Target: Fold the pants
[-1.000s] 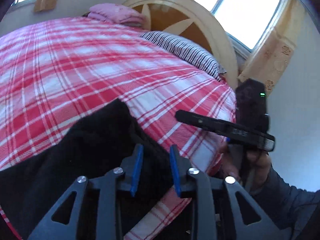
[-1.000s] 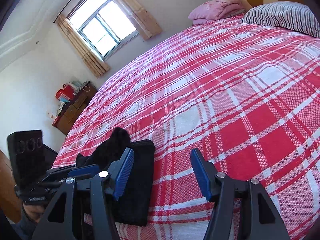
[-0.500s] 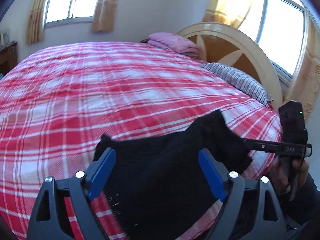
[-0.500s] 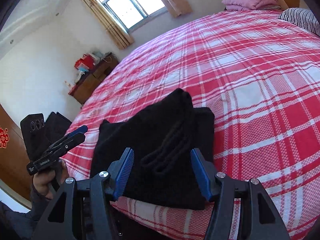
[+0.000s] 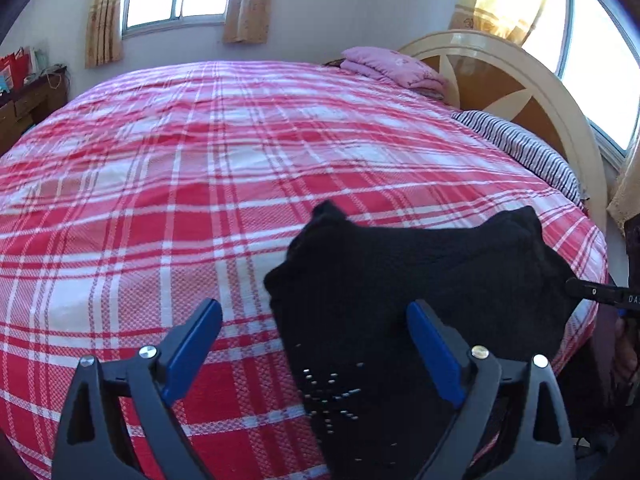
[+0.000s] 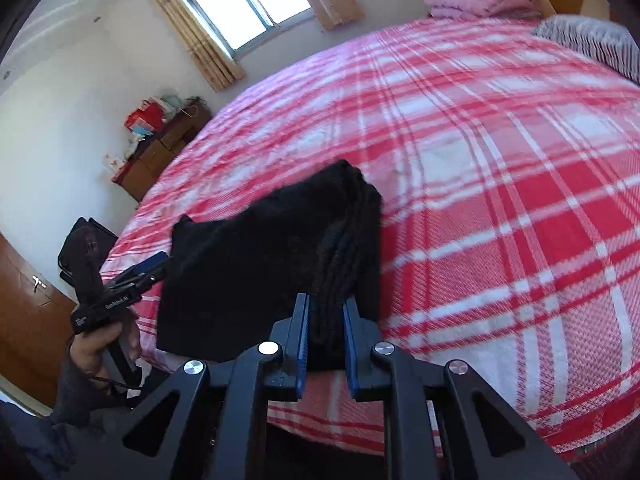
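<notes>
The black pants (image 5: 404,280) lie folded into a thick stack near the front edge of the bed, also in the right wrist view (image 6: 256,264). My right gripper (image 6: 325,342) is shut on the near edge of the folded stack, with fabric layers between its blue pads. My left gripper (image 5: 314,344) is open wide and empty, hovering above the stack's left side; it also shows at the left of the right wrist view (image 6: 148,266), beside the pants.
The bed has a red and white plaid cover (image 5: 168,184). A striped pillow (image 5: 520,148) and a pink folded blanket (image 5: 392,66) lie by the wooden headboard (image 5: 512,80). A wooden cabinet (image 6: 160,152) with boxes stands by the far wall.
My left gripper opened, let go of the pants and swung left. My right gripper moved onto the folded stack and shut on its near edge.
</notes>
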